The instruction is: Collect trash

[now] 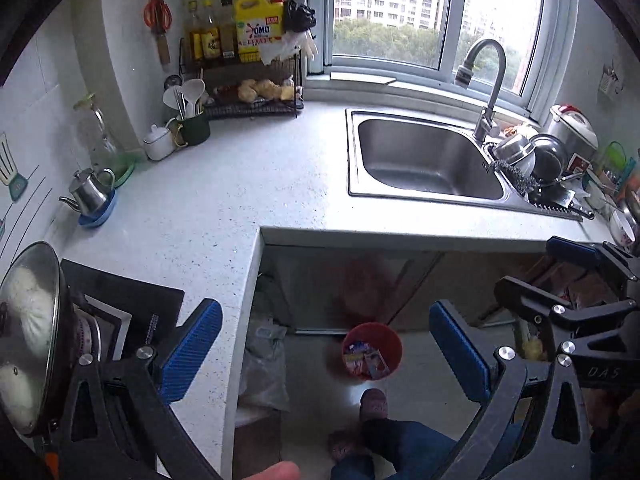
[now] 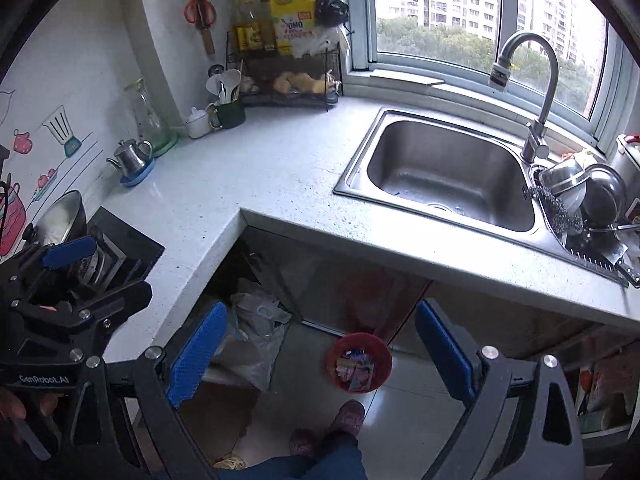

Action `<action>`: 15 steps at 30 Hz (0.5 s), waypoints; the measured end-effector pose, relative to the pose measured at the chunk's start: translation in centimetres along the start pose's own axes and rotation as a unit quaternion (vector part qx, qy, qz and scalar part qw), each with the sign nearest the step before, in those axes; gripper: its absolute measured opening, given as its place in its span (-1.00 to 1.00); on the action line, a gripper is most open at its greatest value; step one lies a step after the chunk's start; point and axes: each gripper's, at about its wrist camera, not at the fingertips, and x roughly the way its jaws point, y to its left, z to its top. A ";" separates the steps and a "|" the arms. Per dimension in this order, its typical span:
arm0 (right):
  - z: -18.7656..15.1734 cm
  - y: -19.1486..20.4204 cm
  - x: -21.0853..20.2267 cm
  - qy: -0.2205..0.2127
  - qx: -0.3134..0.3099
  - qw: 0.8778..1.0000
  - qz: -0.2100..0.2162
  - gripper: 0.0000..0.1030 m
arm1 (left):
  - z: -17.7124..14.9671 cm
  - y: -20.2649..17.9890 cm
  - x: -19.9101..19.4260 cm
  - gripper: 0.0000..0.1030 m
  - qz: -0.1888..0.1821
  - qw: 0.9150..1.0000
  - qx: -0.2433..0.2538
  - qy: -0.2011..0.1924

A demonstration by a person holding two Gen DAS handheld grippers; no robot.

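A small red bin (image 1: 394, 340) (image 2: 382, 350) stands on the floor under the counter, with colourful wrappers (image 1: 366, 360) (image 2: 356, 370) lying inside it. My left gripper (image 1: 325, 320) hangs high above the floor, its blue pads wide apart and nothing between them. The bin shows between its fingers, far below. My right gripper (image 2: 322, 312) is also open and empty, held high over the same spot. Each gripper shows at the edge of the other's view: the right one (image 1: 560, 276) at the right, the left one (image 2: 92, 276) at the left.
An L-shaped speckled counter (image 1: 224, 208) carries a steel sink (image 1: 424, 160) with a faucet (image 1: 486, 80), stacked pots (image 1: 536, 156), a rack of bottles (image 1: 240, 40) and a stove with a lidded pan (image 1: 32, 332). A grey plastic bag (image 2: 260, 328) sits under the counter. A person's slippered feet (image 2: 348, 416) stand near the bin.
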 end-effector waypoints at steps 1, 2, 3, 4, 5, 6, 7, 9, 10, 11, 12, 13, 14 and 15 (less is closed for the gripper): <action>0.1 0.3 -0.4 -0.007 -0.003 1.000 0.001 0.84 | 0.3 0.3 -0.9 0.99 -0.007 1.000 -0.003 -0.007; 0.4 0.6 -0.8 -0.013 -0.006 1.000 0.001 0.84 | 0.4 0.4 -1.5 0.99 -0.010 1.000 -0.006 -0.015; 0.6 0.8 -1.1 -0.018 -0.008 1.000 0.000 0.84 | 0.4 0.5 -1.8 0.99 -0.008 1.000 -0.008 -0.020; 0.7 1.0 -1.3 -0.023 -0.009 1.000 0.000 0.84 | 0.4 0.6 -2.2 0.99 -0.005 1.000 -0.009 -0.026; 0.7 1.2 -1.5 -0.026 -0.009 1.000 -0.001 0.84 | 0.5 0.7 -2.4 0.99 -0.002 0.999 -0.010 -0.032; 0.7 1.2 -1.7 -0.029 -0.008 1.000 -0.001 0.84 | 0.7 1.1 -2.8 0.99 0.000 0.999 -0.012 -0.033; 0.7 1.3 -1.8 -0.031 -0.008 0.999 -0.001 0.84 | 0.7 1.2 -3.1 0.99 0.000 0.999 -0.014 -0.034; 0.7 1.4 -2.0 -0.037 -0.008 0.999 -0.002 0.84 | 0.8 1.5 -3.3 0.99 0.001 0.999 -0.018 -0.039; 0.8 1.4 -2.1 -0.040 -0.009 0.999 -0.002 0.84 | 0.7 1.5 -3.5 0.99 0.001 0.999 -0.018 -0.042; 0.9 1.4 -2.3 -0.042 -0.011 0.999 -0.002 0.84 | 0.8 1.5 -3.6 0.99 0.002 0.999 -0.019 -0.044; 1.0 1.5 -2.6 -0.045 -0.012 0.999 -0.003 0.84 | 0.9 1.6 -3.7 0.99 0.002 0.999 -0.020 -0.045; 1.0 1.6 -2.8 -0.047 -0.015 0.999 -0.004 0.84 | 0.9 1.6 -3.9 0.99 0.002 0.999 -0.021 -0.047; 1.2 1.6 -2.9 -0.050 -0.018 0.999 -0.004 0.84 | 1.0 1.4 -4.0 0.99 0.002 0.999 -0.021 -0.049; 1.3 1.7 -3.1 -0.052 -0.021 0.998 -0.004 0.84 | 1.1 1.4 -4.2 0.99 0.003 0.998 -0.021 -0.051</action>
